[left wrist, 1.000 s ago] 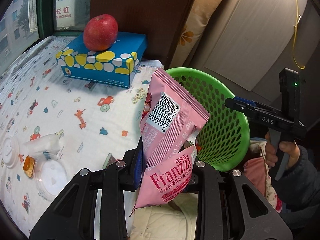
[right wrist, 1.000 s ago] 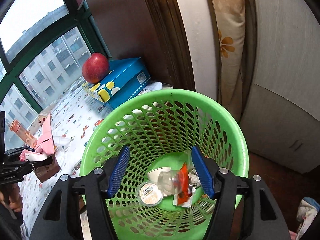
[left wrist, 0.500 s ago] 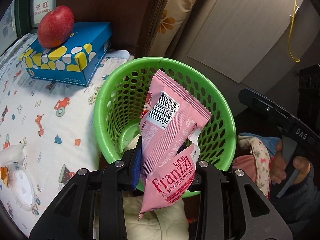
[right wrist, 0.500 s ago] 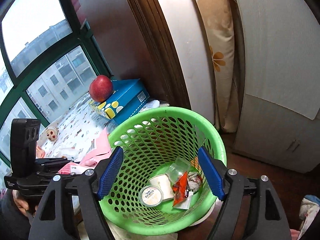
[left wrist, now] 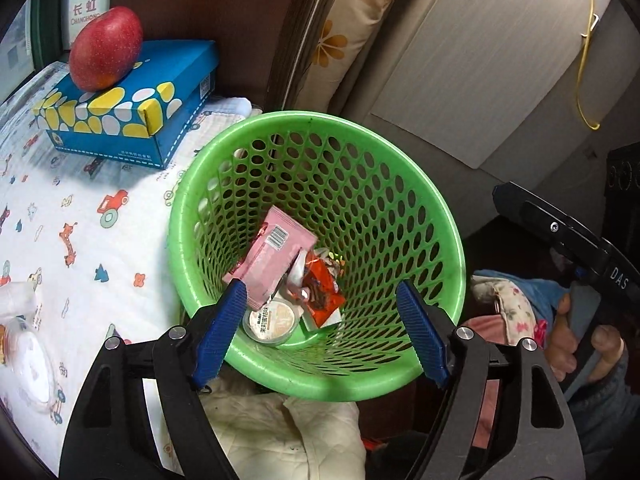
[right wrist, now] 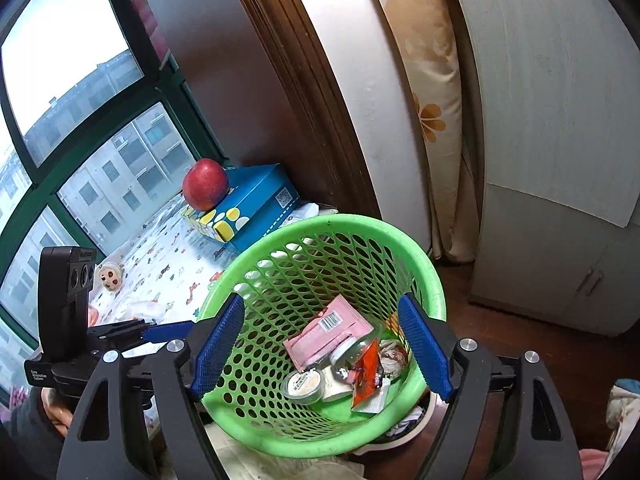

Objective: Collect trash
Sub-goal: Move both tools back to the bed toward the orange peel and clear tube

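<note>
From the left wrist, our left gripper (left wrist: 320, 320) is opening wide over the green basket (left wrist: 200, 184); the pink wrapper (left wrist: 276, 256) it pinched a second ago now lies inside, so that piece is collected.

From the right wrist, our right gripper (right wrist: 320, 340) is widening, empty, above the basket.

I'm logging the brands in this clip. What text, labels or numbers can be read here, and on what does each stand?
"长虹 CHANGHONG": sign behind the apple.
"DAS": black arm of the right gripper, seen in the left wrist view.
Barcode, digits too small: pink wrapper in the green basket.
Print too blurred: round lid, blue box, and the white label on the left gripper.
</note>
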A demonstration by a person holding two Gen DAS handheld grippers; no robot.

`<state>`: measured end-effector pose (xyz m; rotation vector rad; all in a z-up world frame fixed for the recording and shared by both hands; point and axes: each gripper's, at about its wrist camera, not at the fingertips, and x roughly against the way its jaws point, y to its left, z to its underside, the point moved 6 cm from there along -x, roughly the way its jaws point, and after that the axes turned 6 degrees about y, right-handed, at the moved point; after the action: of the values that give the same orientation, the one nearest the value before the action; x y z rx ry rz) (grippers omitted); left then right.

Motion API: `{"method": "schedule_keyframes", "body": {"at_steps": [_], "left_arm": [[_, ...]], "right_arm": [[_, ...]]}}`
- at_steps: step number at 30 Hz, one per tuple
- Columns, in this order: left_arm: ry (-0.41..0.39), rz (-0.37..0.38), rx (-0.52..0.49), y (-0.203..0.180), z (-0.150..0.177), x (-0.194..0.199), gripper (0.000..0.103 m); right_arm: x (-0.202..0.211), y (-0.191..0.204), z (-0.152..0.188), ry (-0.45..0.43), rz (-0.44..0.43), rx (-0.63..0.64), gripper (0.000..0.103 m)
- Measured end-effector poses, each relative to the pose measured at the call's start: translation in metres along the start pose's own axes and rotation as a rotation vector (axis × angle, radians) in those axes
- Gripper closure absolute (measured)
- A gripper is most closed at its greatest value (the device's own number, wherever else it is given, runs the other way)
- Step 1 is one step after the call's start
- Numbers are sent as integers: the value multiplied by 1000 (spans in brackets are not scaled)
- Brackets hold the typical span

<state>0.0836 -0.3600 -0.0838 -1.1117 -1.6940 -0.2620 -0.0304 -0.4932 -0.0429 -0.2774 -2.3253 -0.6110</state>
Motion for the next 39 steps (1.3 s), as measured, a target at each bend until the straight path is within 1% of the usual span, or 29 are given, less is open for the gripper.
{"method": "schedule_keyframes", "body": {"at_steps": [4,10,18,26,30,33,34,39], "left_arm": [[-27,-47,33,16,6,15,27],[-61,-106,111,53,20,38,27],[-120,-185,234,113,39,74,27],[-161,-291,345,179,62,108,27],[-167,-343,389,213,76,122,27],[-165,-377,424,238,87,131,29],[-163,-383,438,246,92,134,31],[-162,-412,493,276,114,146,33]], "right_arm": [[-1,10,1,2,-18,13,26],[-9,34,2,19,-42,54,24],[-26,74,5,54,-87,112,23],[-41,110,9,82,-132,166,23],[-50,126,12,102,-150,188,23],[-57,138,17,124,-163,205,23],[-60,142,18,130,-165,214,23],[-74,166,25,162,-185,250,23]]}}
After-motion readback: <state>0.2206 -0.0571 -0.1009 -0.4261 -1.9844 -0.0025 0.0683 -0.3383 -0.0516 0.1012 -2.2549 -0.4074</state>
